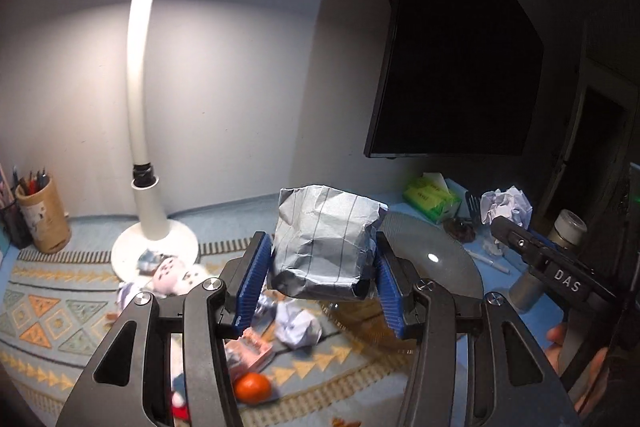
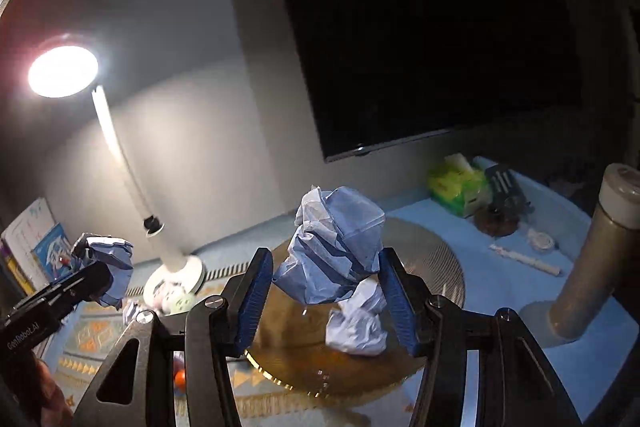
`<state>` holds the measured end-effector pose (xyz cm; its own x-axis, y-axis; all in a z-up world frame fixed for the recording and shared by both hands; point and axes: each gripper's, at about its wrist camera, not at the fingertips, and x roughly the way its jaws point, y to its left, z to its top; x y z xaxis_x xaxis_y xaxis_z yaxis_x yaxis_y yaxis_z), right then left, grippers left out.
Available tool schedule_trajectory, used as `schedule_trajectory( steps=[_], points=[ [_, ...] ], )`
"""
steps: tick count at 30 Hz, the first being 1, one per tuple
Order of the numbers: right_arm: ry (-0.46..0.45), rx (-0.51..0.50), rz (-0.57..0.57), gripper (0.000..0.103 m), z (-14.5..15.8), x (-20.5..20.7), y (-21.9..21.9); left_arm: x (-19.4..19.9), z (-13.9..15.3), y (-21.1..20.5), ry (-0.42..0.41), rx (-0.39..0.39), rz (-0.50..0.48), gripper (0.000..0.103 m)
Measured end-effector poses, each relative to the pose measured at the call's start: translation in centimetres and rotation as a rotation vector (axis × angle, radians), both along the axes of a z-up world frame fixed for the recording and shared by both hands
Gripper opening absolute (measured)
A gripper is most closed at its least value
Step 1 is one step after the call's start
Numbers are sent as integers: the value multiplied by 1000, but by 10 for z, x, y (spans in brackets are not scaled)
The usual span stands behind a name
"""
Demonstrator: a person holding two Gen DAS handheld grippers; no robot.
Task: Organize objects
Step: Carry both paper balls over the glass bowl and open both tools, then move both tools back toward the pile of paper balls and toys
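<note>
Currently, a crumpled paper ball (image 1: 326, 247) is pinched by the left tool (image 1: 320, 277), another paper wad (image 2: 334, 247) by the right tool (image 2: 324, 291).

A crumpled ball of lined paper (image 1: 326, 247) sits clamped between blue pads, lifted above the patterned mat; a second crumpled wad (image 2: 336, 247) is likewise pinched aloft over the round glass plate (image 2: 436, 259). A third white wad (image 2: 356, 327) lies on that plate; another (image 1: 298, 327) rests on the mat.

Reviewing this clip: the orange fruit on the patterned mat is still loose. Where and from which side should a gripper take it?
Grip the orange fruit across its widest middle, coming straight down from above. It is round with no handle or edge, and a pink packet lies close behind it, so a level approach from that side looks crowded.
</note>
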<state>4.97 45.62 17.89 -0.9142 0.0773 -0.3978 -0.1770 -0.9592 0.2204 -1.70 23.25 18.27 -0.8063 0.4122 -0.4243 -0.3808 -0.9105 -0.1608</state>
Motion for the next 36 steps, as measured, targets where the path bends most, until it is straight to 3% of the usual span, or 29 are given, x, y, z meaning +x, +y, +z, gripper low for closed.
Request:
schedule_trajectory(
  steps=[5, 10, 16, 18, 21, 23, 24, 30, 36],
  points=[
    [-1, -30, -72, 54, -1, -26, 28, -36, -30, 45, -44, 23, -8, 48],
    [-90, -69, -95, 54, -35, -53, 49, -56, -71, 69, -115, 6, -45, 48],
    [-157, -113, -112, 54, -69, -68, 65, -61, -89, 77, -155, -31, -61, 48],
    [-162, -128, -114, 54, -74, -70, 68, -60, -90, 78, -155, -35, -63, 48],
    [-170, -135, -111, 56, -79, -71, 69, -58, -90, 81, -147, -41, -57, 57],
    [-173, -141, -111, 67, -80, -71, 71, -58, -89, 80, -142, -38, -46, 84],
    [-166, -143, -111, 69, -78, -68, 70, -57, -87, 79, -132, -27, -46, 86],
    [-139, -115, -123, 69, -64, -50, 65, -43, -66, 63, -109, 19, -61, 86],
    [-112, -127, -78, 69, -43, -25, 47, 0, -22, 30, -23, 29, -16, 86]
  ],
)
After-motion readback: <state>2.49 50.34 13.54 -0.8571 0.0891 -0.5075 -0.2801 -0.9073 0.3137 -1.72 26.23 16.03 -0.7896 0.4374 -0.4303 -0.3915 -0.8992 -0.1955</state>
